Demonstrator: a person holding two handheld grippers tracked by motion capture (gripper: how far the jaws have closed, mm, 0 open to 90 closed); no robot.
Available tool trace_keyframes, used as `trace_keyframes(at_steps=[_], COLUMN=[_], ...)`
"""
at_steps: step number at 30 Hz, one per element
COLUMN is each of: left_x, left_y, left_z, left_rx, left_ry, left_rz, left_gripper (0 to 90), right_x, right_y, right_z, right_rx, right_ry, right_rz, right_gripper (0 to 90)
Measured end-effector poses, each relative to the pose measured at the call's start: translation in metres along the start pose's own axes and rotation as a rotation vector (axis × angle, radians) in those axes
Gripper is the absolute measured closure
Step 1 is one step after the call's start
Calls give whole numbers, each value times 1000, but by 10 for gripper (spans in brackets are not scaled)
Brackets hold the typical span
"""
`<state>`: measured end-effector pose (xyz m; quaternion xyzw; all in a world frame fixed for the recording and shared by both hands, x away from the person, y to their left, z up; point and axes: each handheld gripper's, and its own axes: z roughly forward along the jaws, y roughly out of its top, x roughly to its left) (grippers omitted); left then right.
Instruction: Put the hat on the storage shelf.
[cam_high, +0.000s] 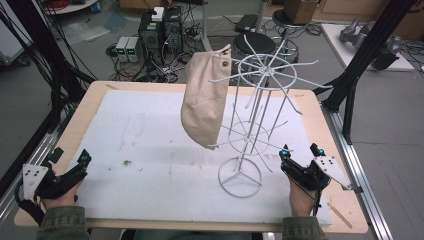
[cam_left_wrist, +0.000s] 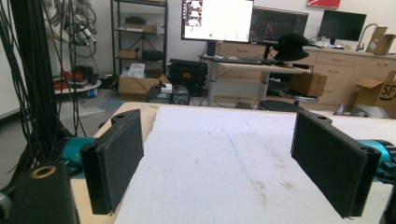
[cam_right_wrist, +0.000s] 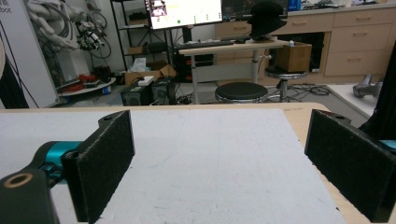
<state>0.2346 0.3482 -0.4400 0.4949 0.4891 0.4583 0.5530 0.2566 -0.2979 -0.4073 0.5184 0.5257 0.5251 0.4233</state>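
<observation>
Left gripper (cam_high: 70, 167), right gripper (cam_high: 300, 155) at near edge, both released, empty. Cap (cam_high: 205, 102) hangs on rack (cam_high: 260, 80) prong; we judge reach pending.

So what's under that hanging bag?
Under the bag lies the white mat, bare there. The rack stands beside it. What is inside the bag is hidden.
</observation>
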Motion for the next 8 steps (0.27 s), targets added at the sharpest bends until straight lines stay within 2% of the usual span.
trace_keyframes(at_steps=[8], left_x=[1], left_y=[0], left_z=[0], left_rx=[0], left_ry=[-5], left_rz=[-5], left_gripper=[173], right_x=[0], right_y=[0], right_z=[0], right_rx=[2], right_ry=[0], right_rz=[-1], right_gripper=[75])
